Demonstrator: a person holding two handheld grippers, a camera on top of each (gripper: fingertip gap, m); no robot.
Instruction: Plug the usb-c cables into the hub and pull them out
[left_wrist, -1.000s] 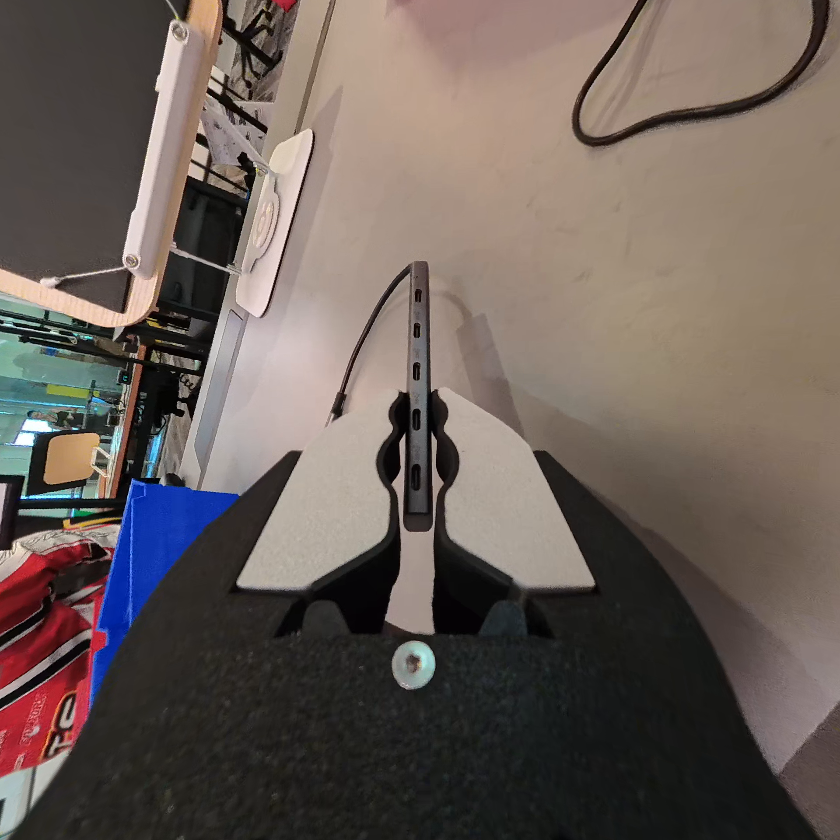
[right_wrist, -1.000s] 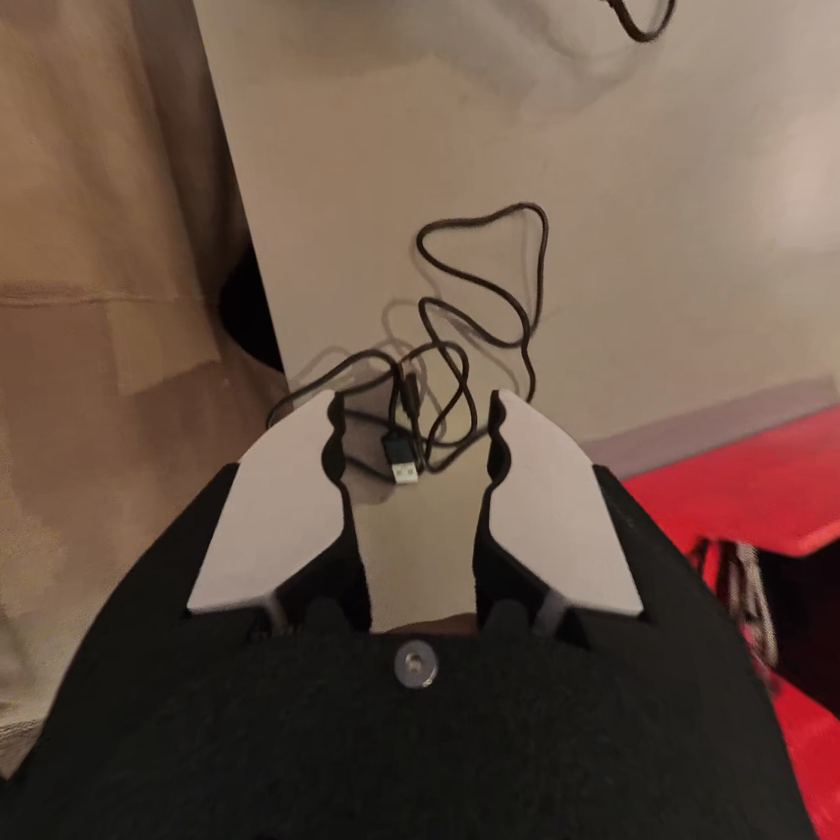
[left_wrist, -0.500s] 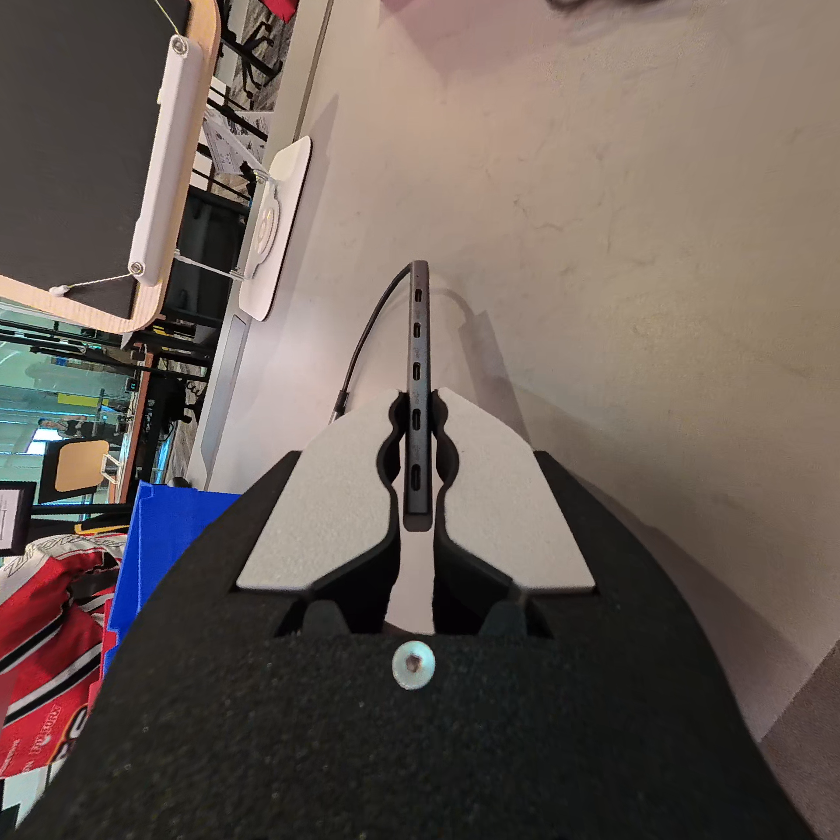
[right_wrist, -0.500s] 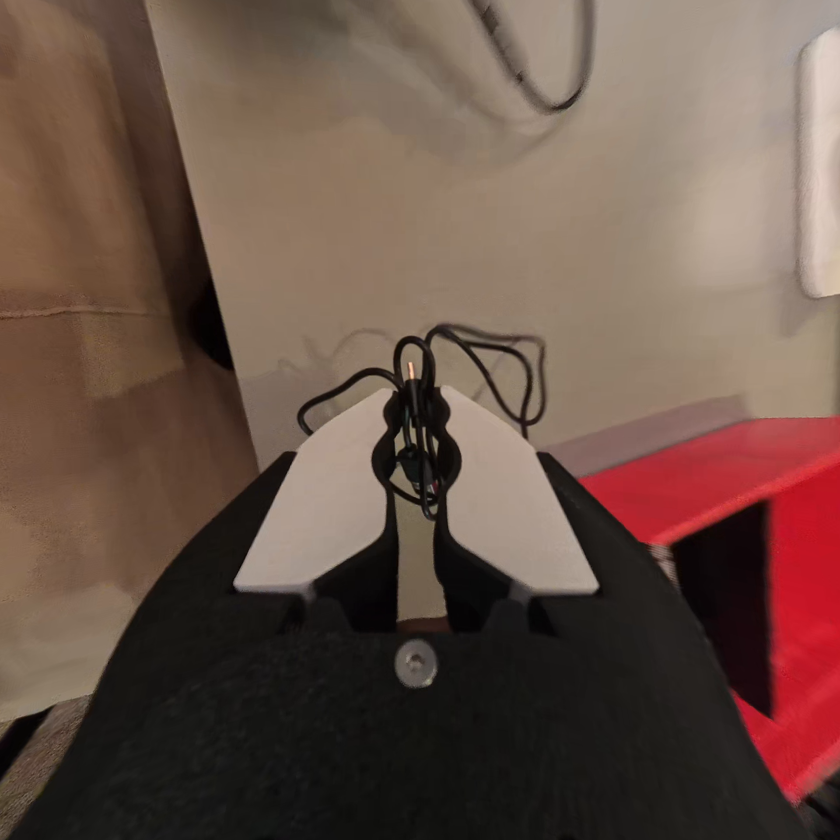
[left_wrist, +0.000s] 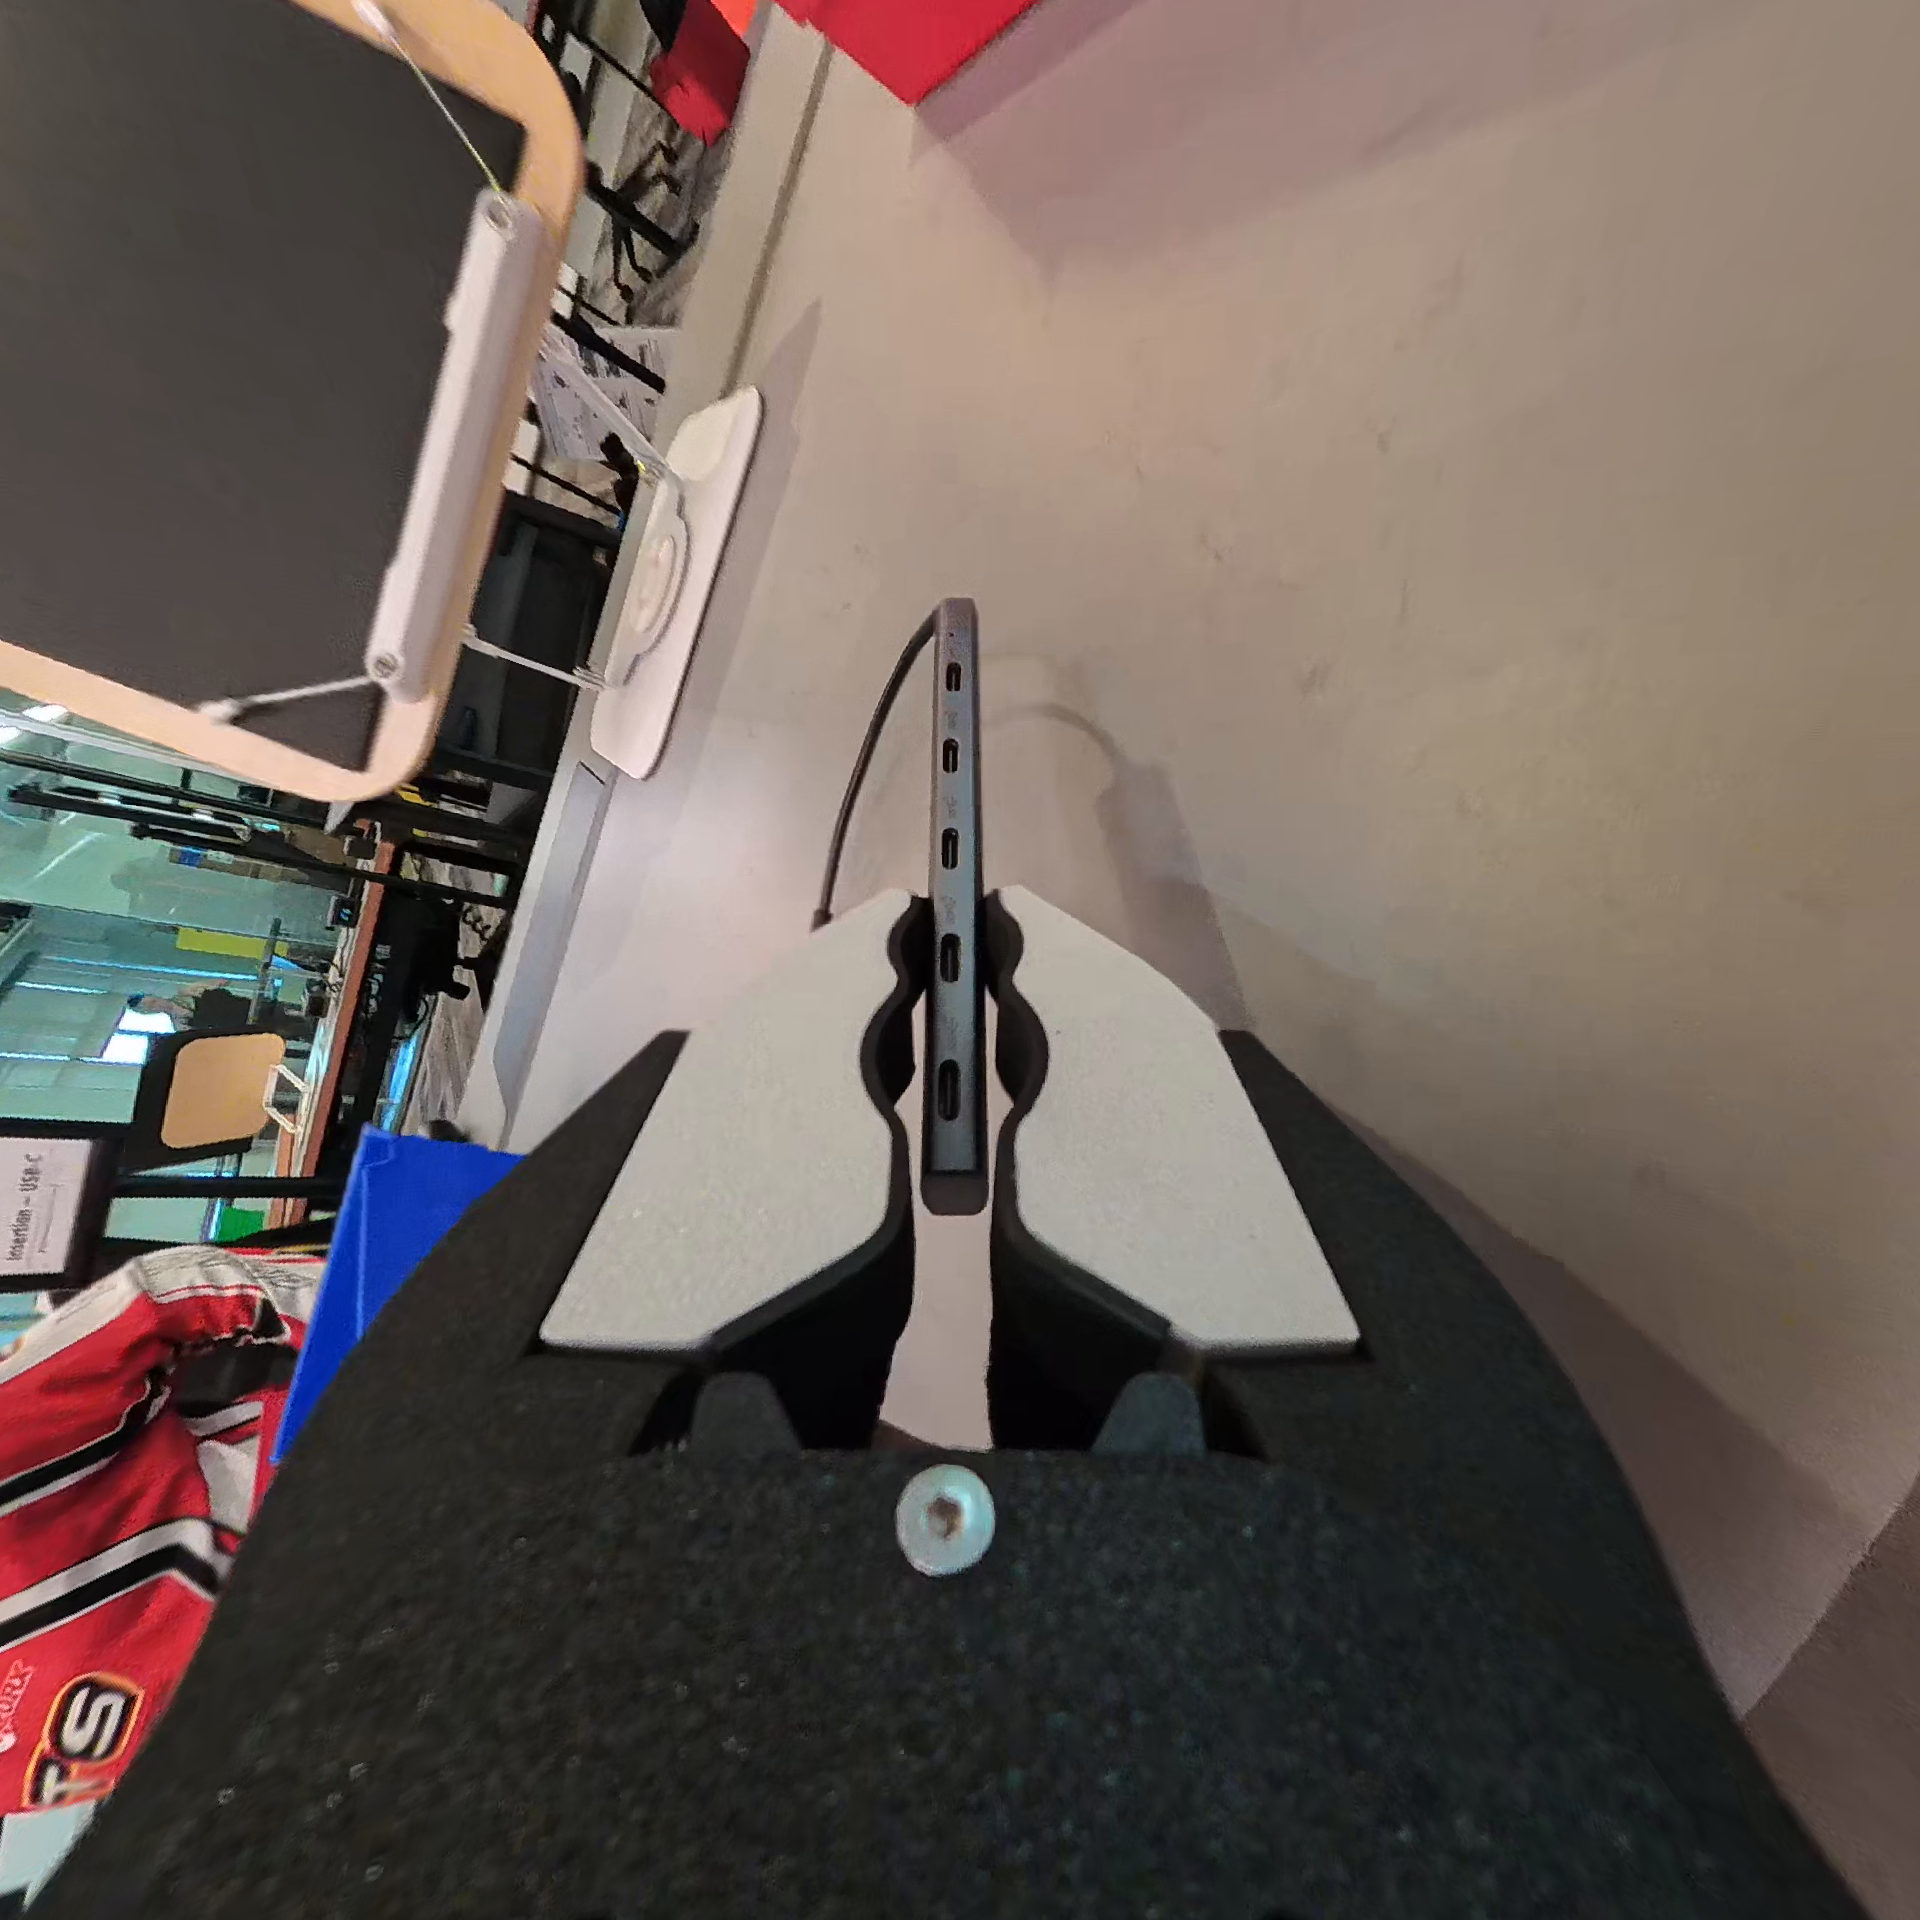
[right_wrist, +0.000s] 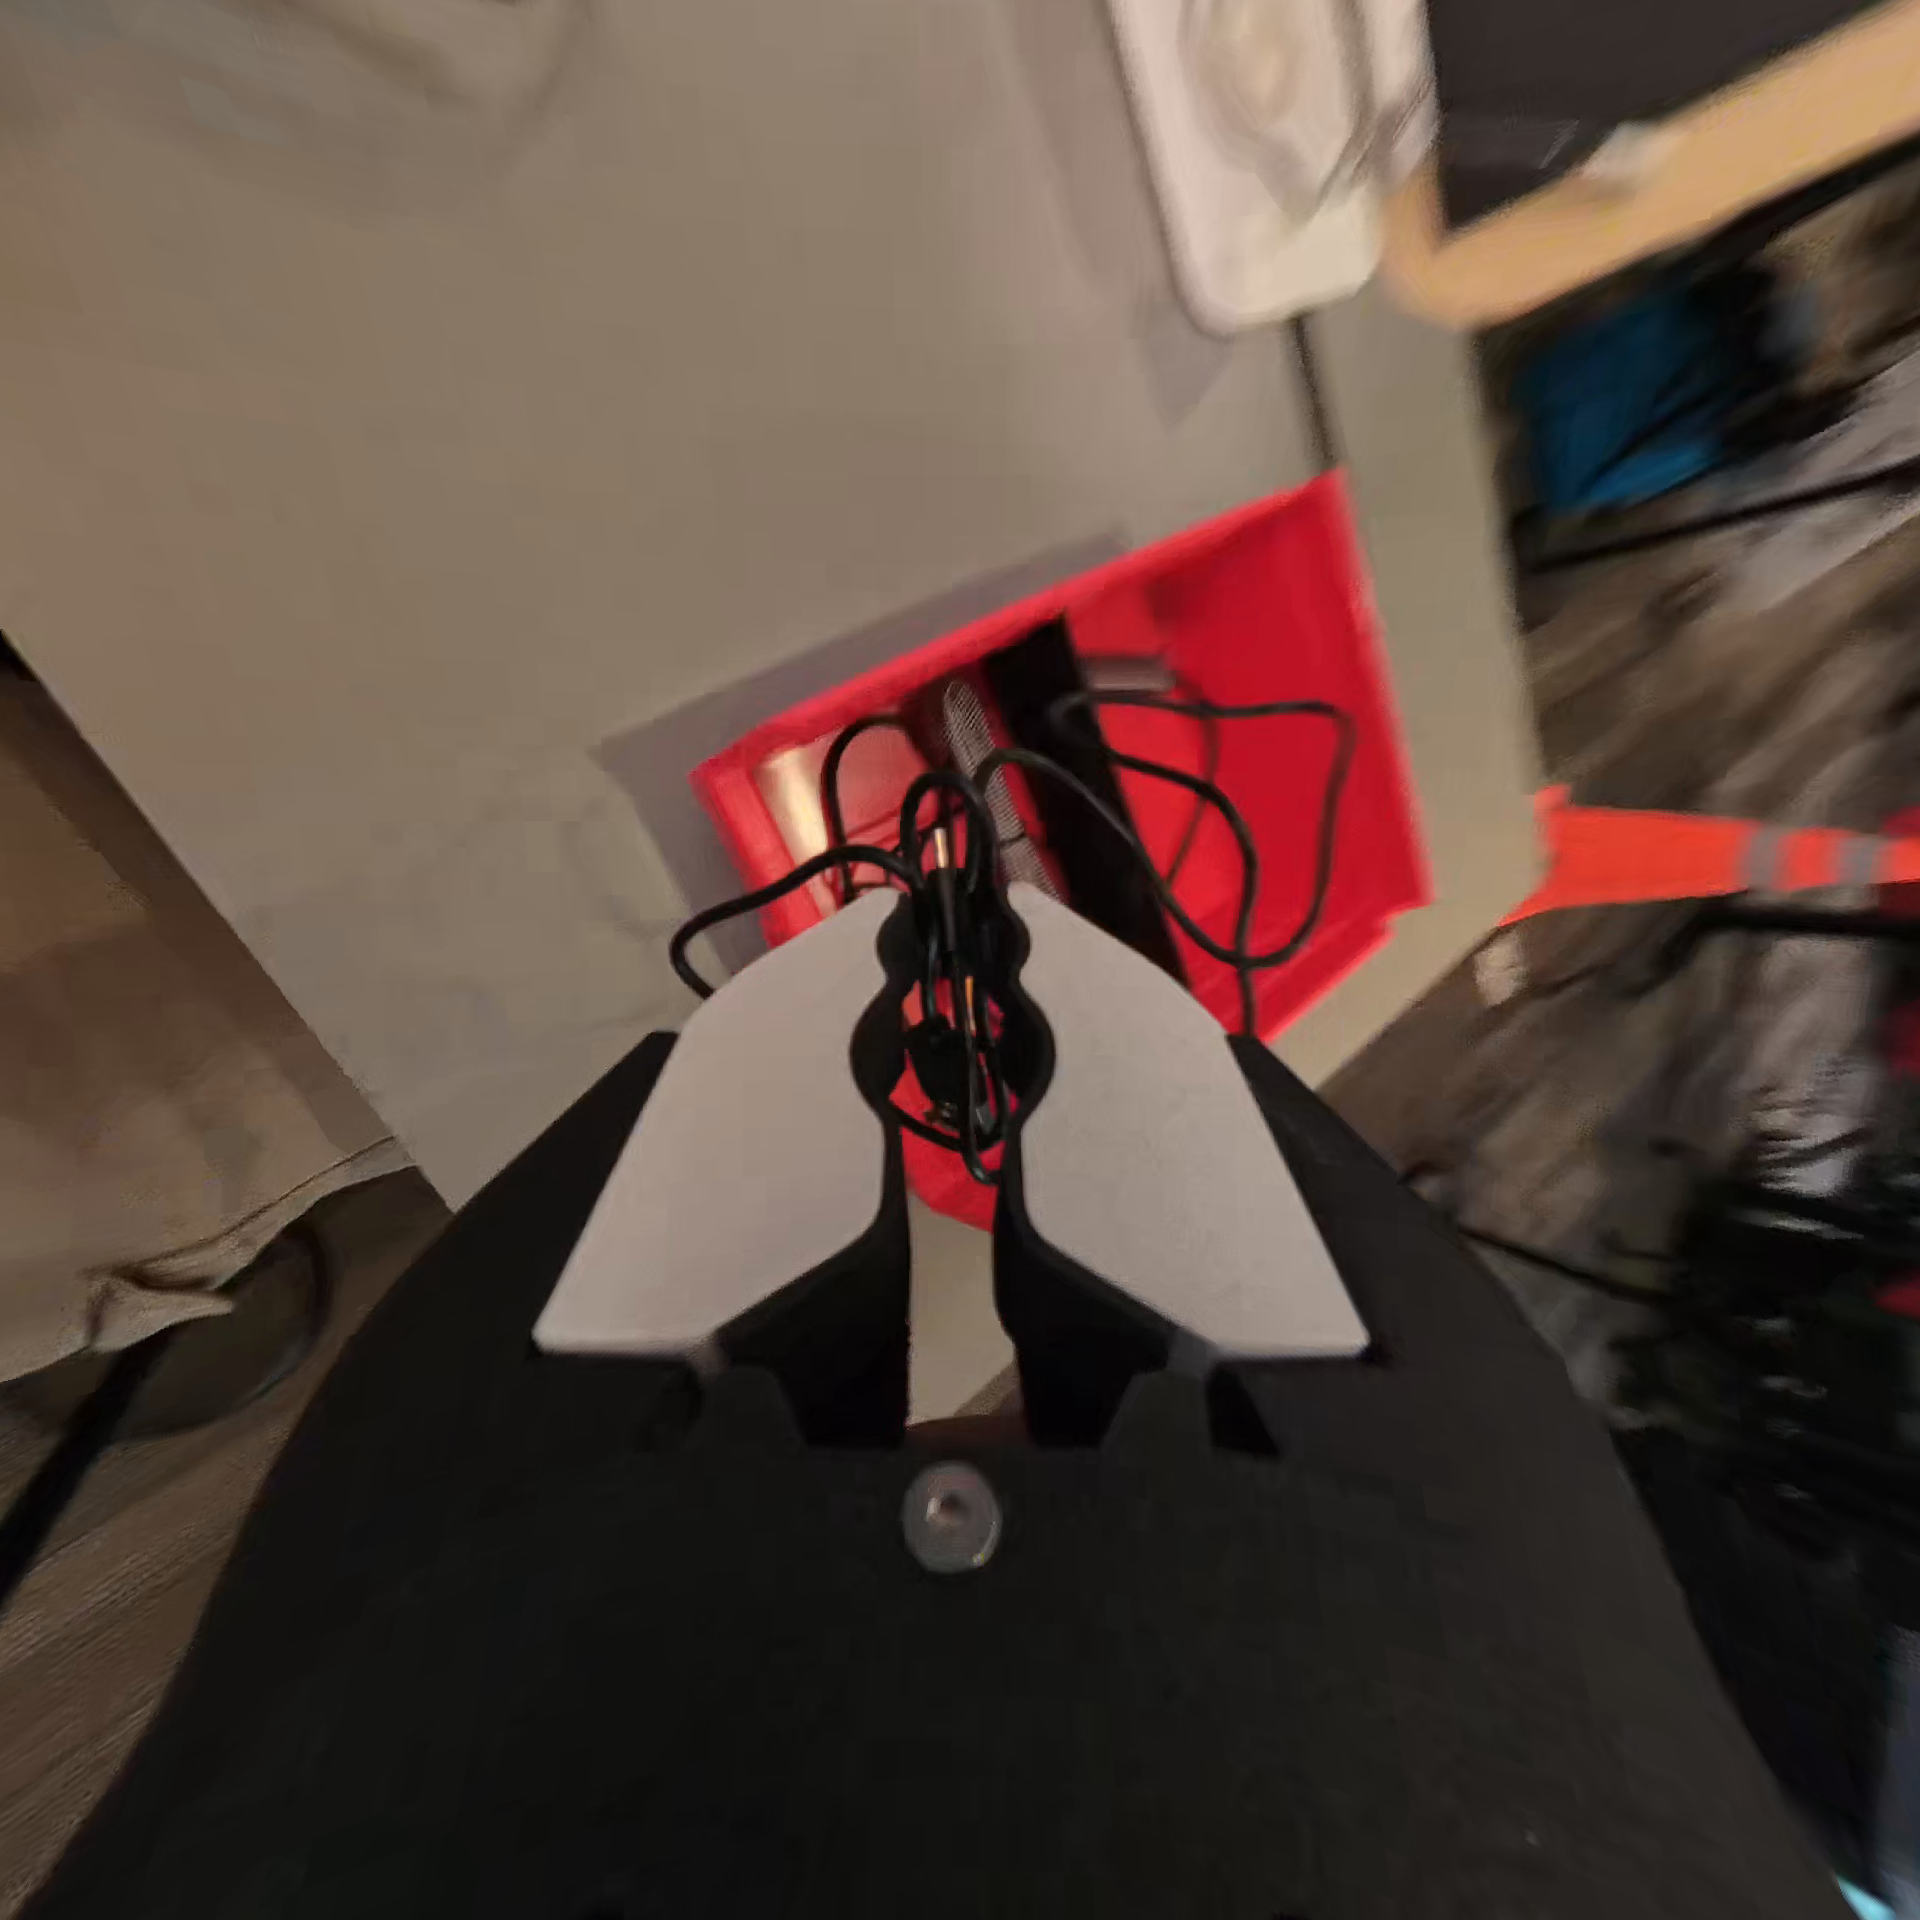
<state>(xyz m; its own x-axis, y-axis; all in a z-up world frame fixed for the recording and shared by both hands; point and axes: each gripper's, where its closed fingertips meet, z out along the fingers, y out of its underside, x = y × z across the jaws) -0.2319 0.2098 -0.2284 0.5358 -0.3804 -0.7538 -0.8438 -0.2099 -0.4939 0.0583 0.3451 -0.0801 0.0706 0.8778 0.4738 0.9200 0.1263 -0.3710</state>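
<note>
1. The left gripper (left_wrist: 954, 935) is clamped on the dark hub (left_wrist: 956, 821), held edge-up above the bench (left_wrist: 1455, 520).
2. The right gripper (right_wrist: 954, 935) is clamped on a tangled black cable (right_wrist: 951, 914), with a red bin (right_wrist: 1278, 675) at one o'clock beyond it.

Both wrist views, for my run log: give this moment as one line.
left gripper: shut on hub, ports empty | right gripper: shut on tangled black cable, over red bin | view blurred

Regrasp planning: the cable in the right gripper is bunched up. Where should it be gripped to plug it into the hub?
On the plug housing, just behind its metal tip, coming along the plug's axis. The right gripper pinches tangled cable loops, leaving the tip skewed.
</note>
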